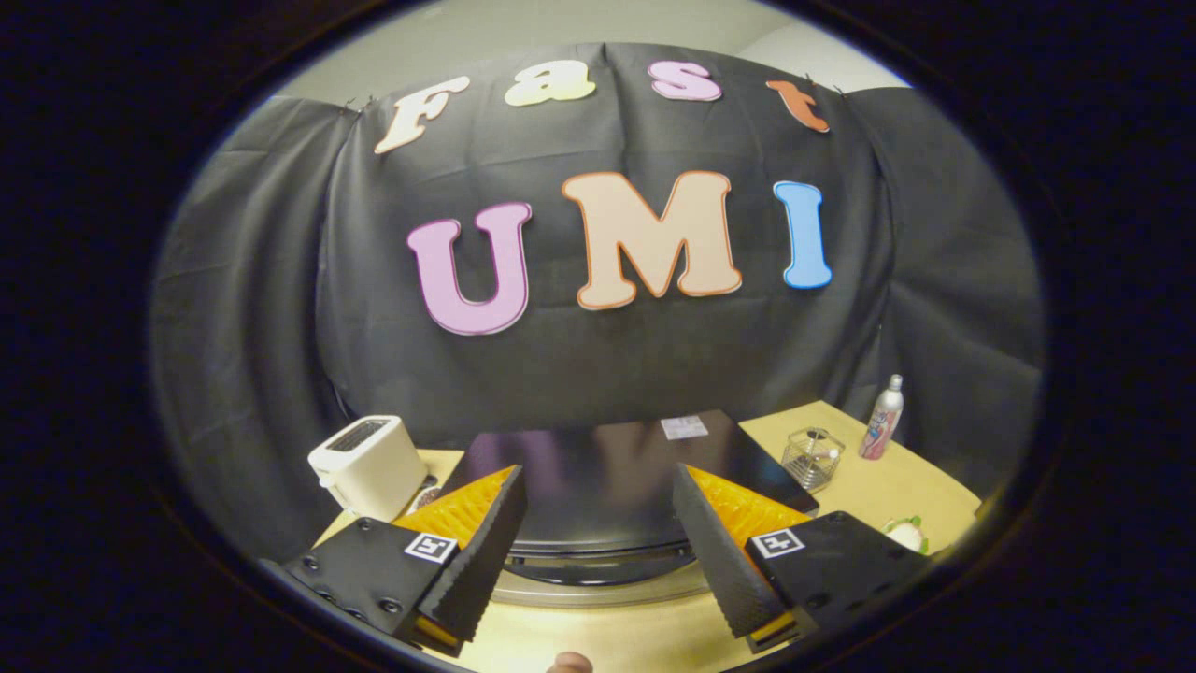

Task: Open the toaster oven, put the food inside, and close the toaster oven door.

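The toaster oven [607, 477] is a black box with a glossy, mirror-like top, seen from above and in front. It sits at the middle of the desk [897, 477], its back toward the rear edge. A small pale label lies on its top near the back. Its curved front edge, with a silvery band below, faces the desk's near edge.

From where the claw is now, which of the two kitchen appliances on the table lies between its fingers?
The black toaster oven, just ahead of the open claw. The white slot toaster stands off to the left.
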### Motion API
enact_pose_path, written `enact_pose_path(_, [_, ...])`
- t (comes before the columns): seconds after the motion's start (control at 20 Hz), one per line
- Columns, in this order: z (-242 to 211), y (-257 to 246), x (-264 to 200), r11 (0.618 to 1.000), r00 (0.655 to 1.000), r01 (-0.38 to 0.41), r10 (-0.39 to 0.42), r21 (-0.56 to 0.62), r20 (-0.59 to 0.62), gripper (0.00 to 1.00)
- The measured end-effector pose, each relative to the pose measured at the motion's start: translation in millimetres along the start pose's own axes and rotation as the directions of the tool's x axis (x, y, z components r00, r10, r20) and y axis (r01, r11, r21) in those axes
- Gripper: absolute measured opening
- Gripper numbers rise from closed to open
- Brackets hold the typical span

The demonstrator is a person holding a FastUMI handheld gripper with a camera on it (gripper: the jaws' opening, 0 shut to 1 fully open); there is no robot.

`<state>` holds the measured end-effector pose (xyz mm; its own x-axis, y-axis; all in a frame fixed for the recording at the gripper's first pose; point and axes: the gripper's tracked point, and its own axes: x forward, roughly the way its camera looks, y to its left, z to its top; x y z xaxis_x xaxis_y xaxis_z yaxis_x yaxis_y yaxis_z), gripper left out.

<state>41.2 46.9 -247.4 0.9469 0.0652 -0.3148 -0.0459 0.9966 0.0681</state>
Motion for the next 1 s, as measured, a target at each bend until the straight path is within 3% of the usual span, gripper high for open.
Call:
enact_pose_path(0.3, [-56.0,0.9,16.0,1.000,0.996,0.002,-0.001,0.010,-0.086,0.99])
enact_pose_path(0.4, [-57.3,3.3,10.7,0.999,0.998,-0.003,0.001,-0.042,-0.060,0.99])
enact_pose_path(1.0, [-70.1,-1.2,-19.5,0.997,0.999,-0.033,0.035,-0.070,0.027,1.00])
